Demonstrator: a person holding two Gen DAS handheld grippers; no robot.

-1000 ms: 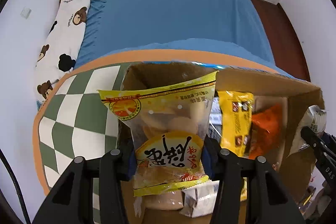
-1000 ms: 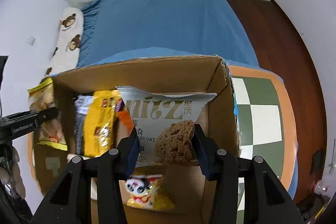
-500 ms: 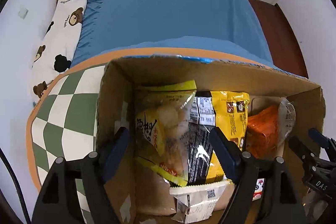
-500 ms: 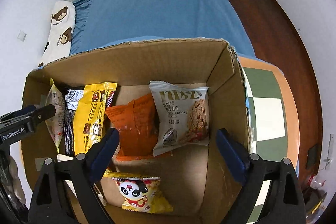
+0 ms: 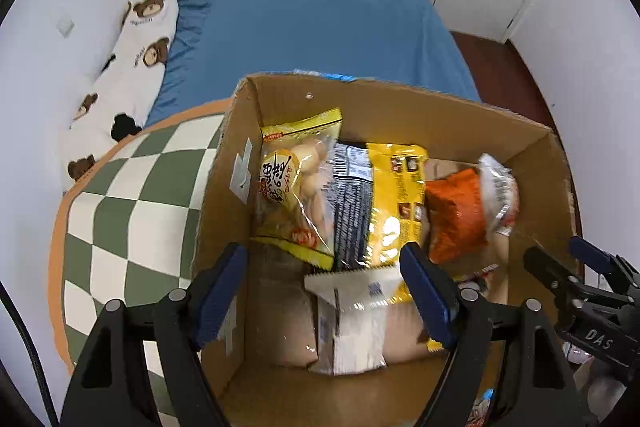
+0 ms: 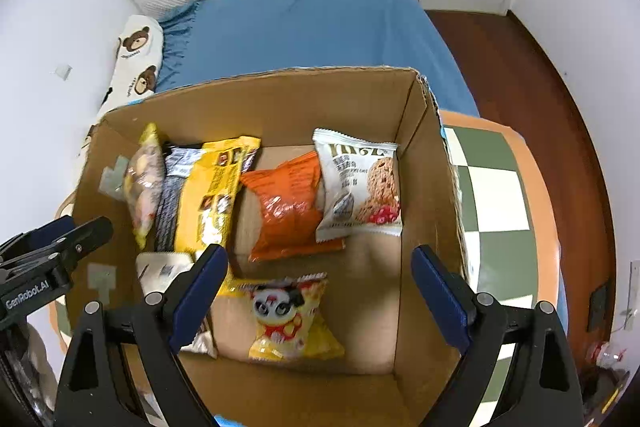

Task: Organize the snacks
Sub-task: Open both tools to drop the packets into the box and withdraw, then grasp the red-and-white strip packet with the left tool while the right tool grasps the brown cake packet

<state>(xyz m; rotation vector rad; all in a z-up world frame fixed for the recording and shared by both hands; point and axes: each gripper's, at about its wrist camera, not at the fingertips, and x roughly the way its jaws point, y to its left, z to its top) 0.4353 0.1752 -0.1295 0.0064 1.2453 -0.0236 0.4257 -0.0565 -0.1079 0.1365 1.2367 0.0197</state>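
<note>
An open cardboard box (image 5: 420,107) (image 6: 280,99) holds several snack packs. The clear yellow pastry bag (image 5: 296,187) (image 6: 144,179) leans at its left wall, beside a yellow and black pack (image 5: 380,203) (image 6: 212,195). An orange pack (image 6: 288,207) (image 5: 456,215) and a white oat cookie pack (image 6: 360,187) (image 5: 500,191) lie to the right. A panda pack (image 6: 288,315) and a white pack (image 5: 352,319) lie nearer. My left gripper (image 5: 324,291) is open and empty above the box's left part. My right gripper (image 6: 320,291) is open and empty above its right part.
The box stands on a green and white checkered table with an orange rim (image 5: 120,211) (image 6: 500,195). A blue bed (image 5: 312,27) with a bear-print pillow (image 5: 132,43) lies beyond. Wooden floor (image 6: 520,75) is to the right.
Both grippers opened and let go: the pastry bag from the left, the oat cookie pack from the right. Both packs now rest in the box, and both grippers have pulled back.
</note>
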